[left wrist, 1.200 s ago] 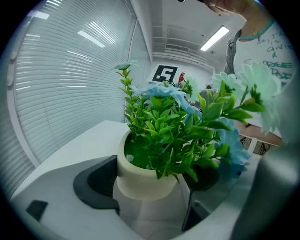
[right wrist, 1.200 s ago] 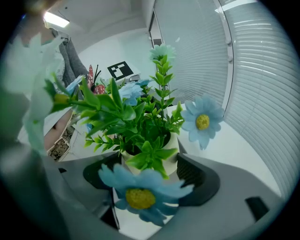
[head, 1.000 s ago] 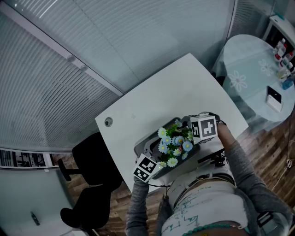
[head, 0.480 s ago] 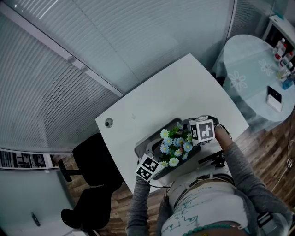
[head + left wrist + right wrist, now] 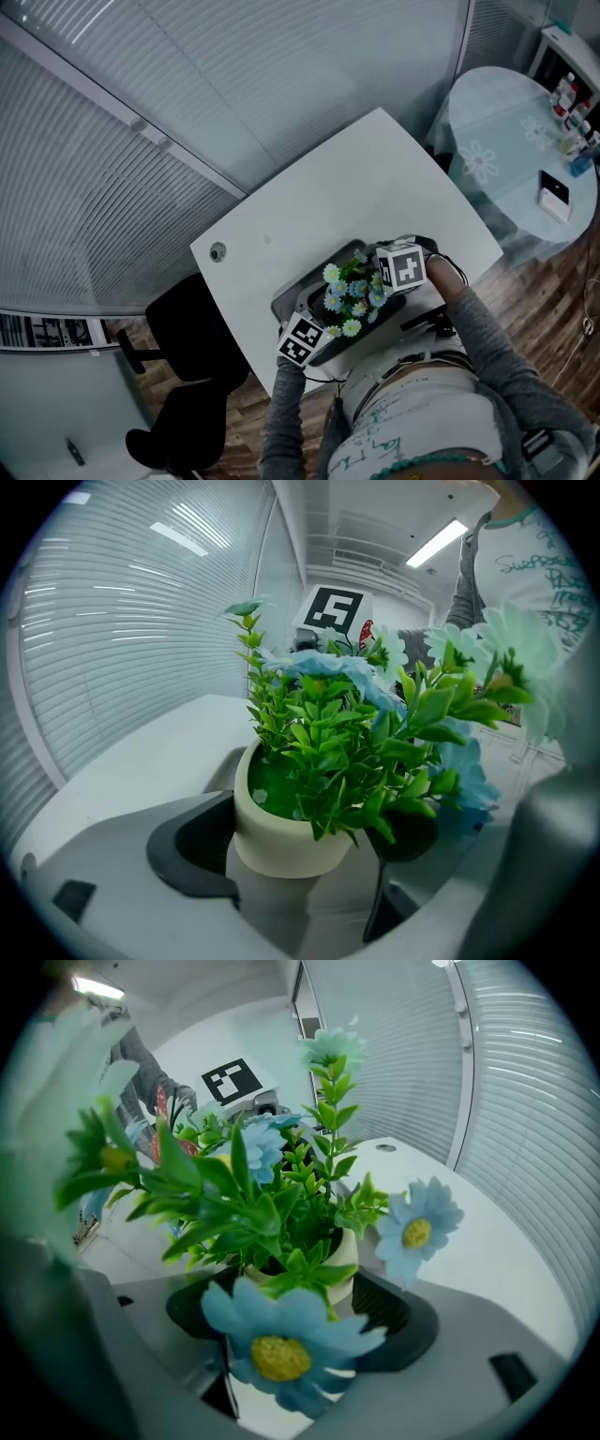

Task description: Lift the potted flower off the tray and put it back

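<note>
Looking down from the head view, a white table (image 5: 356, 187) stands before slatted blinds (image 5: 94, 187), with a black chair (image 5: 187, 375) at its left and a round table (image 5: 506, 141) well apart at the right. A dark tray (image 5: 292, 296) lies at the near edge of the white table, and the potted flower (image 5: 349, 292) stands over it, between the two tools. The left gripper (image 5: 319, 317) reaches in from the near left and the right gripper (image 5: 378, 284) from the right, both close against the plant. From here I cannot tell whether the pot rests on the tray or hangs just above it. In the left gripper view, the cream pot (image 5: 281, 841) sits between the jaws. One dark pad (image 5: 187, 841) presses its wall, and the other is partly behind green leaves, tight beside the pot. The jaws are clamped on it. In the right gripper view, the same pot stands between two ribbed pads (image 5: 389, 1312), which touch it on both sides, so this tool grips it too. A blurred blue daisy (image 5: 281, 1344) fills the foreground.
</note>
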The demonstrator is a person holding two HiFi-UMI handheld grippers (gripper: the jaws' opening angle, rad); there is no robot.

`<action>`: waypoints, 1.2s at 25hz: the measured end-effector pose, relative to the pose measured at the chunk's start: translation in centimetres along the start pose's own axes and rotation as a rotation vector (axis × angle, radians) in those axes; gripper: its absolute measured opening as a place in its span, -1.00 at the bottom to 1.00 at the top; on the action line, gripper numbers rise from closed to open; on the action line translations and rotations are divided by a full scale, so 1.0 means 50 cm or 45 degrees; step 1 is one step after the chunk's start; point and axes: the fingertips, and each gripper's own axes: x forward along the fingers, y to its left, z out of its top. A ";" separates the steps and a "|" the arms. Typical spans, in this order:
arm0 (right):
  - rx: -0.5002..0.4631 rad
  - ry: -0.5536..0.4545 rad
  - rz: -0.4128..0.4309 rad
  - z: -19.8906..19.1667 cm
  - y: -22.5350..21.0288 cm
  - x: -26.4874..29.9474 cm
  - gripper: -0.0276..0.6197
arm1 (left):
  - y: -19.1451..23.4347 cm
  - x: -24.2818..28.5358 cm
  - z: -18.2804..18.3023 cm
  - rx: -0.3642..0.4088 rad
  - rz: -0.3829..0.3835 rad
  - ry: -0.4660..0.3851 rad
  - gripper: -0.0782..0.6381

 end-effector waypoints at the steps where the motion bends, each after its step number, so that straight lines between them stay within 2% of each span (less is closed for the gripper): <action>1: 0.001 0.001 -0.001 -0.002 0.000 0.003 0.20 | 0.000 0.002 -0.003 0.000 0.000 0.004 0.41; 15: -0.017 0.014 -0.013 -0.003 -0.010 0.021 0.20 | 0.011 0.011 -0.025 -0.015 0.016 0.025 0.41; 30: -0.004 -0.102 -0.006 -0.004 -0.011 0.023 0.20 | 0.011 0.011 -0.026 -0.022 0.006 0.001 0.41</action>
